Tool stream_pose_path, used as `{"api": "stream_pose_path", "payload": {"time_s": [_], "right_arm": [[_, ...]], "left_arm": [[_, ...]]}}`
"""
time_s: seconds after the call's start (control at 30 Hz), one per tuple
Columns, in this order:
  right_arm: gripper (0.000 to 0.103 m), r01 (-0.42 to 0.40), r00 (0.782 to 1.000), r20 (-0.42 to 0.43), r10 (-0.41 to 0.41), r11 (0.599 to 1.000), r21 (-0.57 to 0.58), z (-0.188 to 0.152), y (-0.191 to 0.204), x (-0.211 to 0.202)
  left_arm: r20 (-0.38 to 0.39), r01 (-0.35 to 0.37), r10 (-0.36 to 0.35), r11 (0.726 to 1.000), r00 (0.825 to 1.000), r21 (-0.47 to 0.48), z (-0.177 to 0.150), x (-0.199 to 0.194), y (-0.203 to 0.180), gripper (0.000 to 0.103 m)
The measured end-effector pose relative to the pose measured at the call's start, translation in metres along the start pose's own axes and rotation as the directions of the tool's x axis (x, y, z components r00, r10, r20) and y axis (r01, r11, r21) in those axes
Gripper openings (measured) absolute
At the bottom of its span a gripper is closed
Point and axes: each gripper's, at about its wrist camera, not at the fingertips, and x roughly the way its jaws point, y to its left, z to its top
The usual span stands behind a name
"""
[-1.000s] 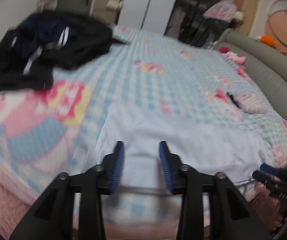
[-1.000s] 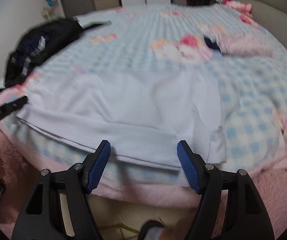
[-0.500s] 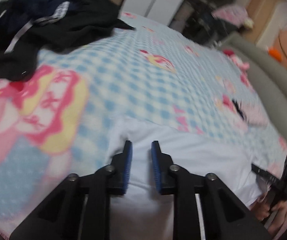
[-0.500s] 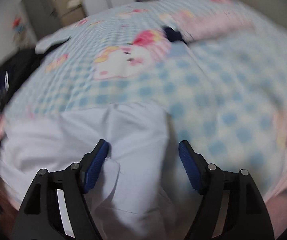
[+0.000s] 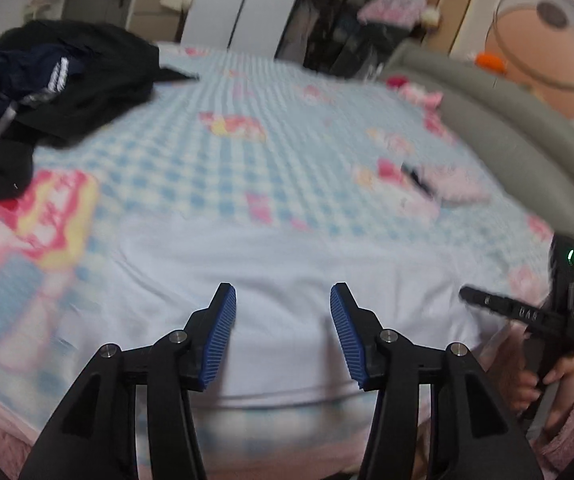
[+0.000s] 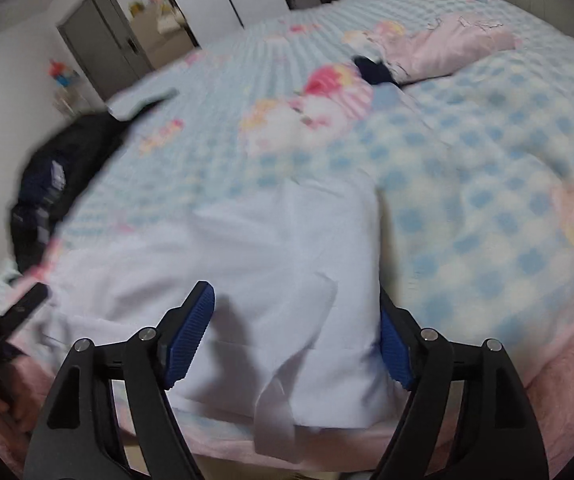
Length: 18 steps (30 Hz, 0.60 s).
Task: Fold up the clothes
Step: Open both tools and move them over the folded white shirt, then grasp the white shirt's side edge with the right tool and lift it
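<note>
A white garment point(image 5: 287, 256) lies spread flat on the blue-checked bed cover, close to the bed's front edge. My left gripper point(image 5: 283, 304) hovers open over its near hem with nothing between the blue pads. In the right wrist view the same white garment point(image 6: 247, 256) shows a folded-over flap at its right side. My right gripper point(image 6: 293, 308) is open wide and straddles that right part; the cloth's edge partly covers its right pad point(image 6: 395, 352). A hand holds the right gripper's body point(image 5: 527, 312) at the right of the left wrist view.
A heap of black and navy clothes point(image 5: 59, 80) lies at the bed's far left. A pink folded garment point(image 6: 447, 52) with a dark item beside it sits at the far right. A grey padded bed surround point(image 5: 507, 132) runs along the right. Wardrobe doors stand behind.
The left gripper narrowed its jaws half a second ago and now stands wide open, drawn back toward the hem. The right gripper stayed open and shifted over the garment's right side.
</note>
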Motion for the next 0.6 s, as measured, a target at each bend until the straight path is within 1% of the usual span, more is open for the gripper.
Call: {"api": "stream_pose_path", "payload": {"time_s": [0.1,0.17,0.23,0.3,0.33,0.4,0.43,0.47,0.6], "right_arm": [[0.077,0.023,1.000,-0.011,-0.022,0.999,0.038,0.000,-0.010,0.000],[0.077,0.065,0.998,0.006,-0.066,0.996,0.052,-0.001,-0.016,-0.005],[0.077,0.089,0.994,0.049,-0.093,0.993,0.079,0.000,-0.022,-0.014],[0.077,0.105,0.988,0.101,-0.116,0.988,0.110,0.002,-0.029,-0.026],[0.077,0.096,0.986,0.124,-0.110,0.988,0.119,0.003,-0.031,-0.031],[0.077,0.008,0.992,0.121,-0.021,0.994,0.111,0.002,-0.031,-0.034],[0.077,-0.020,0.993,0.117,0.006,0.993,0.114,0.001,-0.032,-0.034],[0.077,-0.020,0.993,0.120,0.005,0.992,0.128,0.001,-0.035,-0.035],[0.075,-0.023,0.991,0.132,-0.001,0.983,0.182,-0.001,-0.045,-0.039]], "left_arm": [[-0.016,-0.042,0.042,0.999,0.999,-0.003,-0.003,0.002,0.005,0.051],[-0.003,-0.041,0.041,0.998,0.999,-0.045,-0.002,-0.005,0.015,0.051],[0.019,-0.012,0.014,0.995,1.000,-0.099,-0.002,-0.013,0.027,0.051],[0.040,0.050,-0.046,0.991,0.998,-0.124,-0.002,-0.021,0.033,0.051],[0.050,0.085,-0.079,0.987,0.996,-0.134,-0.002,-0.025,0.034,0.051],[0.060,0.157,-0.149,0.976,0.987,-0.150,-0.001,-0.029,0.031,0.051],[0.059,0.175,-0.168,0.974,0.984,-0.145,-0.002,-0.029,0.027,0.051],[0.049,0.164,-0.158,0.977,0.986,-0.136,-0.003,-0.027,0.025,0.051],[-0.004,0.075,-0.076,0.991,0.997,-0.106,-0.006,-0.016,0.021,0.052]]}}
